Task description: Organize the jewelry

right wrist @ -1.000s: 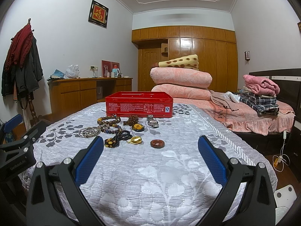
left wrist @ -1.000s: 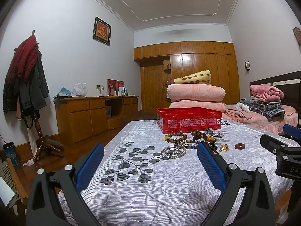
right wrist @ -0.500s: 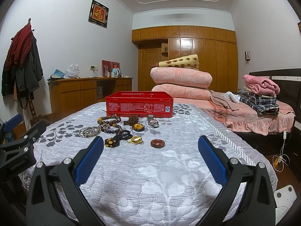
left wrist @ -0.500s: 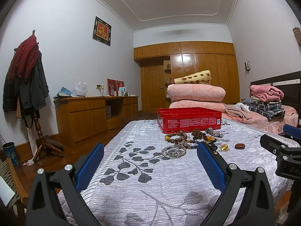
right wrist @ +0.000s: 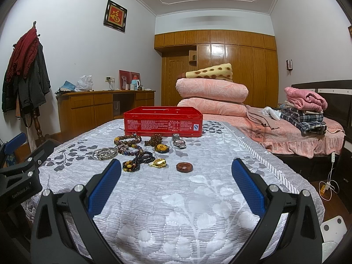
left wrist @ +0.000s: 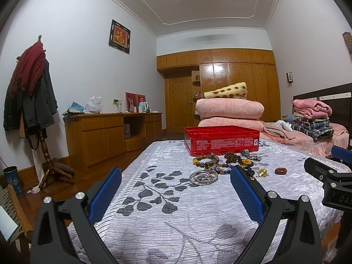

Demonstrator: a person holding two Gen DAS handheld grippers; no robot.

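An open red tin box point(right wrist: 162, 122) point(left wrist: 221, 140) stands on a grey leaf-patterned bedspread point(right wrist: 167, 198). In front of it lie silver bangles point(right wrist: 103, 153) point(left wrist: 203, 177), several bead bracelets point(right wrist: 127, 140), a dark bead string point(right wrist: 137, 161), a gold ornament point(right wrist: 158, 162), a brown ring point(right wrist: 184, 167) point(left wrist: 280, 171), an amber pendant point(right wrist: 161, 147) and a watch point(right wrist: 178, 143). My right gripper point(right wrist: 176, 186) is open, short of the brown ring. My left gripper point(left wrist: 176, 190) is open, near the bangles. Neither holds anything.
Folded pink quilts point(right wrist: 212, 96) and a spotted pillow point(right wrist: 210, 72) are stacked behind the box. A second bed with folded clothes point(right wrist: 304, 112) lies to the right. A wooden desk point(left wrist: 110, 129) and a coat stand point(left wrist: 30, 92) line the left wall.
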